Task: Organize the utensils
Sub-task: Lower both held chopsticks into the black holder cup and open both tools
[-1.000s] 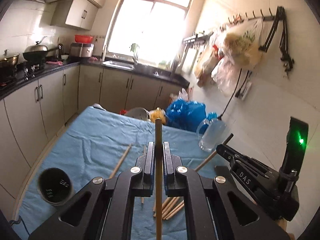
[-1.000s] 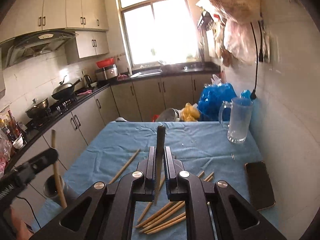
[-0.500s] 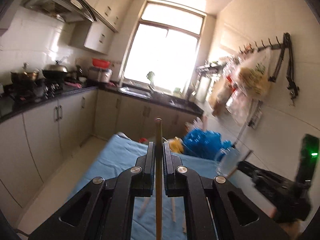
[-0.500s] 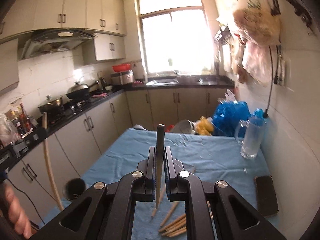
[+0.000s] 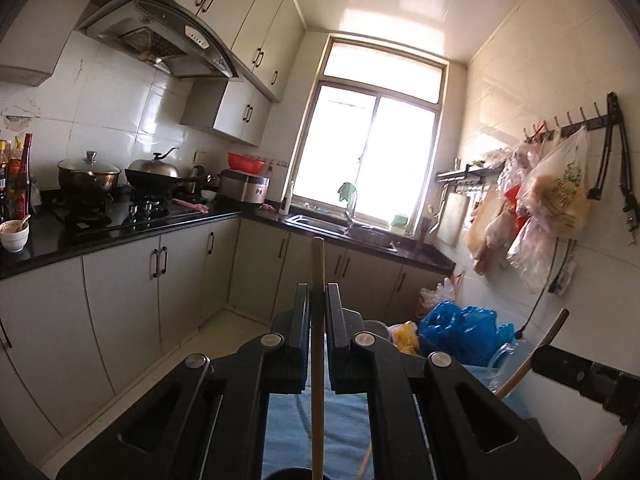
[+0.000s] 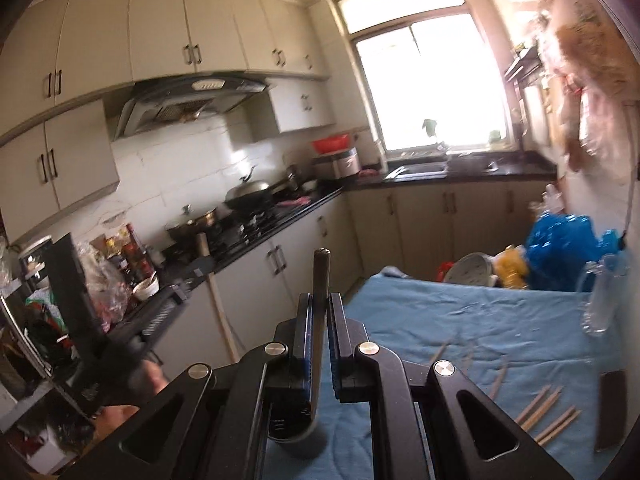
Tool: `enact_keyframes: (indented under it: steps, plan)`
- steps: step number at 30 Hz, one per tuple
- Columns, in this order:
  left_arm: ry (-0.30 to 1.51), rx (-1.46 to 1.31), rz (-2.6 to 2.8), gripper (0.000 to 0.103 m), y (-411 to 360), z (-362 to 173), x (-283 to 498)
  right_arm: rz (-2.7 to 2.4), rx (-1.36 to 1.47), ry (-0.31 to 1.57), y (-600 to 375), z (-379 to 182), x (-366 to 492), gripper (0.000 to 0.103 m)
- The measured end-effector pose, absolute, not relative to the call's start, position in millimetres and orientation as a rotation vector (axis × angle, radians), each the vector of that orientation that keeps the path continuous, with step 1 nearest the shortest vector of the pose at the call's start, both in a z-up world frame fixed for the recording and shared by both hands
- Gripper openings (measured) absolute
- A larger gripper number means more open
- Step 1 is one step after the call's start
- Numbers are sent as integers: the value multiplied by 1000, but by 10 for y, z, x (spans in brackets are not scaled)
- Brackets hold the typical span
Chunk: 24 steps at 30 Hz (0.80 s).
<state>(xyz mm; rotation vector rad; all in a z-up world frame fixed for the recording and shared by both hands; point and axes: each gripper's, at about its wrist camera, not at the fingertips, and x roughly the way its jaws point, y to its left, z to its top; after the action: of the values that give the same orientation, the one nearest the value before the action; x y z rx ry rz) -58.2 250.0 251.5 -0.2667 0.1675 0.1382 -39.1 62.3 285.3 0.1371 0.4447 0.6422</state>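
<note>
My left gripper (image 5: 317,296) is shut on a light wooden chopstick (image 5: 317,344) that stands upright between its jaws, held high over the near end of the blue-clothed table (image 5: 348,432). My right gripper (image 6: 319,304) is shut on a dark chopstick (image 6: 321,320), also upright. Below it a dark cup (image 6: 298,438) shows under the jaws; its rim (image 5: 292,473) also shows at the bottom of the left wrist view. Several loose wooden chopsticks (image 6: 548,412) lie on the cloth at the right. The left gripper (image 6: 156,312) with its chopstick (image 6: 218,304) shows in the right wrist view.
A glass pitcher (image 6: 600,300) stands at the table's right edge and a dark phone (image 6: 610,408) lies near the chopsticks. Blue bags (image 6: 568,252) and a metal bowl (image 6: 470,274) sit beyond the far end. Counter cabinets (image 5: 120,300) run along the left.
Both grippers have tilted upward and risen, each still holding its chopstick. The table has dropped low in both views. The right gripper now stands over the dark cup.
</note>
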Motion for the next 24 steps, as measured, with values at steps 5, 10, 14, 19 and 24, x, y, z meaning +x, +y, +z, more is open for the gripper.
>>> enact_keyframes:
  steps: [5,10,14,19,24]
  plan:
    - [244,-261,151,7,2578,2202,-324,683,105,544,1027,2570,-153,8]
    - [318,-273,153,7,2614,1940,-182,695,89,677,1280,2174,144,8]
    - [325,-257,169,7,2599,1877,-179,676,93,731,1268,1957,319,9]
    - [327,-260,182,27,2606,1881,-245,651,144,766,1189,1845,479,19]
    - [309,-275,205,32,2609,1967,-407,633,149,731,1117,1929,472,41]
